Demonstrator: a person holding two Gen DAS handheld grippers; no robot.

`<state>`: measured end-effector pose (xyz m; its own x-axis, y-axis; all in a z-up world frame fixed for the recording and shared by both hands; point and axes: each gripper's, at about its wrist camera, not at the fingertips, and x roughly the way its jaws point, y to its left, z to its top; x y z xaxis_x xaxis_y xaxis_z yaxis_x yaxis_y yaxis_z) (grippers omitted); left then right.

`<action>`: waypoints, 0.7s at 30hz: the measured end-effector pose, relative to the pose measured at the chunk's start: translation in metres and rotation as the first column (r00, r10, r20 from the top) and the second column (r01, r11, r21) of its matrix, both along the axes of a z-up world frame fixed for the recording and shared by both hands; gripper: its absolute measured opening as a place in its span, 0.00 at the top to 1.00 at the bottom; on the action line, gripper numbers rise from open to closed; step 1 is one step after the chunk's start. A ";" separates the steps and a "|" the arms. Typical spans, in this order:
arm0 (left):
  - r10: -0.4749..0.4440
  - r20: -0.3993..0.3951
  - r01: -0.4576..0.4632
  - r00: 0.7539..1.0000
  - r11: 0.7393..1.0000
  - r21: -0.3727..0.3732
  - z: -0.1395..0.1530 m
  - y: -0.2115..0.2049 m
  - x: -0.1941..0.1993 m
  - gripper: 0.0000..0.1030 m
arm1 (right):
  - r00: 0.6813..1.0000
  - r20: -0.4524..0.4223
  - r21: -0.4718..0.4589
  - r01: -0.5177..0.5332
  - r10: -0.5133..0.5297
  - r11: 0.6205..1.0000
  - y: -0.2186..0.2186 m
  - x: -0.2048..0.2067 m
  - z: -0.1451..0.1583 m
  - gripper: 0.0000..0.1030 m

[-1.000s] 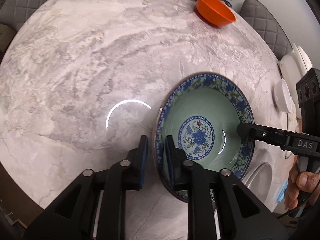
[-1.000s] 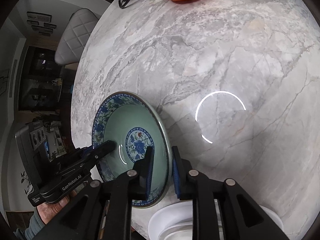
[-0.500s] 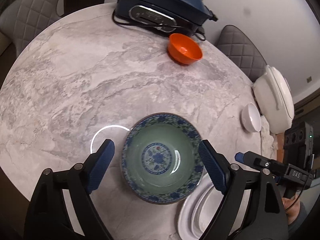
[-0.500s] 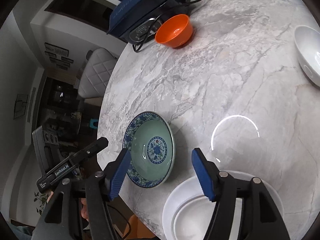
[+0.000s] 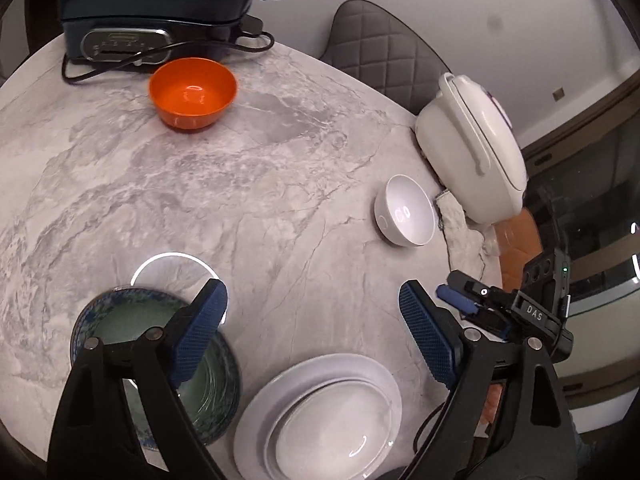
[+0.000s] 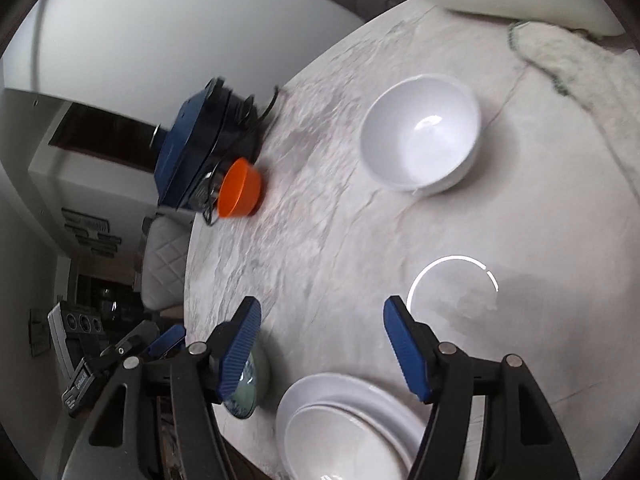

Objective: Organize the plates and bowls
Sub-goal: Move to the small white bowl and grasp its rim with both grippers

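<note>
Both grippers gape wide and hold nothing above the marble table [image 5: 280, 184].

Left gripper [image 5: 316, 336] hangs over the patterned blue-and-green bowl [image 5: 120, 320] and the stacked white plates [image 5: 320, 412], which sit side by side at the near edge; right gripper [image 6: 322, 344] hangs over the same plates [image 6: 340, 420]. Farther off stand the blue electric cooker [image 5: 152, 12], white rice cooker [image 5: 472, 148], orange bowl [image 5: 192, 96] and white bowl [image 5: 406, 212], well apart.

Soft indoor light; a ring-lamp glare [image 5: 176, 270] reflects on the glossy table [image 5: 280, 184]. The right wrist view is motion-blurred, and fisheye bending darkens every edge.
</note>
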<state>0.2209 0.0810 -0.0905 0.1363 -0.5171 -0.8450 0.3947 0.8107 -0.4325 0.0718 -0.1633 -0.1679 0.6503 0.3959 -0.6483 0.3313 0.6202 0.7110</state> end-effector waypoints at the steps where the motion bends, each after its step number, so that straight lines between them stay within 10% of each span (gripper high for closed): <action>1: -0.016 0.005 0.015 1.000 1.000 0.024 0.000 -0.017 0.008 0.15 | 1.000 -0.007 -0.014 0.030 -0.030 0.999 -0.017 -0.002 0.001 0.35; 9: -0.218 -0.071 0.225 0.973 0.968 0.110 -0.048 -0.154 0.069 0.16 | 0.991 0.006 0.024 0.132 -0.132 0.991 -0.121 0.016 -0.009 0.35; 21: -0.308 -0.116 0.324 0.944 0.932 0.160 -0.123 -0.242 0.094 0.37 | 0.998 -0.056 0.110 0.034 -0.028 0.993 -0.134 0.062 -0.052 0.42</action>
